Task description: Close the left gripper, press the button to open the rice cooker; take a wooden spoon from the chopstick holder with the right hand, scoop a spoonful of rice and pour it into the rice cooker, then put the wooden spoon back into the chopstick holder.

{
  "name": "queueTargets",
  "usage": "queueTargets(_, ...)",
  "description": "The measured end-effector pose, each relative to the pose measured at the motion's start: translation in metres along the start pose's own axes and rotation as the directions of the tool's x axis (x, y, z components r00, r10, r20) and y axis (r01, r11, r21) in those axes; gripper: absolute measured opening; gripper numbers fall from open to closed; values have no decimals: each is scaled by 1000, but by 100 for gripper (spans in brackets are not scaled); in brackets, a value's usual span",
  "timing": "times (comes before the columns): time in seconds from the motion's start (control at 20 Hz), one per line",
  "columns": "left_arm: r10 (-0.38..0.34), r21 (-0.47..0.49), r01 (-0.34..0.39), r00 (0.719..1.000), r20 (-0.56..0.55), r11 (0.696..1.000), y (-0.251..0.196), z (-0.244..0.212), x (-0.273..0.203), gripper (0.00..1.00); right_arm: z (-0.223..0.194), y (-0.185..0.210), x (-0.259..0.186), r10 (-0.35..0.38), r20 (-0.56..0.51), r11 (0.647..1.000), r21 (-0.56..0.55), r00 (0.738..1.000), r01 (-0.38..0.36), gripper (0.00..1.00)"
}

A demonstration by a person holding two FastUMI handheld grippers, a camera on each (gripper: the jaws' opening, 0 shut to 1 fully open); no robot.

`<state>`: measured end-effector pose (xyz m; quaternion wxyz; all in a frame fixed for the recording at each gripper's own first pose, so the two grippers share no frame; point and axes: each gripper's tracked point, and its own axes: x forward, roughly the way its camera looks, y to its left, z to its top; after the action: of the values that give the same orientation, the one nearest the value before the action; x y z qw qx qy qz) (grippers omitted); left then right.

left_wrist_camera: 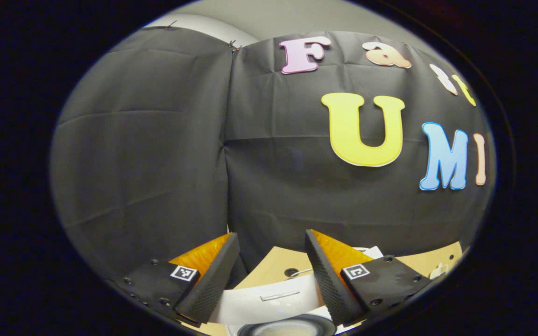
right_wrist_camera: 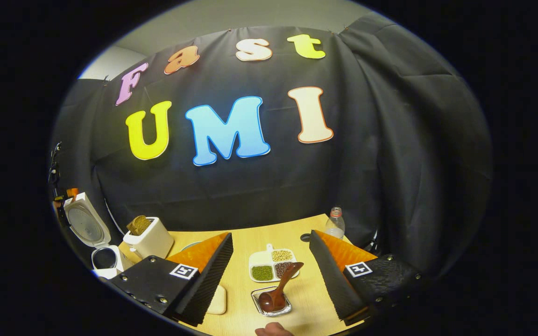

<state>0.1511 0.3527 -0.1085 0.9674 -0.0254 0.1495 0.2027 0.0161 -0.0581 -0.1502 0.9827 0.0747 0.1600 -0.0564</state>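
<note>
Your left gripper (left_wrist_camera: 271, 275) stands with its jaws wide apart and nothing between them; it hangs above the rice cooker (left_wrist_camera: 269, 303), whose raised white lid lies just beyond the fingertips and whose dark pot mouth shows at the near edge of the left gripper view; the wooden table (left_wrist_camera: 273, 263) runs behind it to the black cloth wall.

Your right gripper (right_wrist_camera: 269, 275) is likewise spread open and grips nothing; in the right gripper view the wooden spoon (right_wrist_camera: 280, 287) lies between the fingers but apart from both, its bowl resting in a small clear dish (right_wrist_camera: 271, 302) and its handle tilted up and to the right over a white divided tray (right_wrist_camera: 273, 265) of grains; whether handle and tray touch, you cannot tell.

Far to the left in that view the rice cooker (right_wrist_camera: 92, 235) stands with its lid up; just right of it sits a white toaster (right_wrist_camera: 150, 238) holding a slice of bread; a clear bottle (right_wrist_camera: 335, 224) stands at the table's (right_wrist_camera: 250, 235) far edge; a pale block (right_wrist_camera: 216, 299) lies beside the left finger.
</note>
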Motion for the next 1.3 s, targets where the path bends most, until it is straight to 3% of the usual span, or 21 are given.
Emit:
queueTargets(0.15, 2, 4, -2, 1000, 17, 1000, -5, -14, -30, 94, 3, 11, 2, 31, 6, 999, -16, 999, -31, 99)
queueTargets(0.6, -34, 12, 33, 998, 59, 999, -33, -90, -114, 100, 8, 31, 5, 102, -2, 993, -58, 995, -102, 99)
queueTargets(1.3, -90, -29, 89, 995, -34, 996, -57, -186, -142, 99, -2, 39, -5, 123, -19, 988, -91, 992, -124, 99)
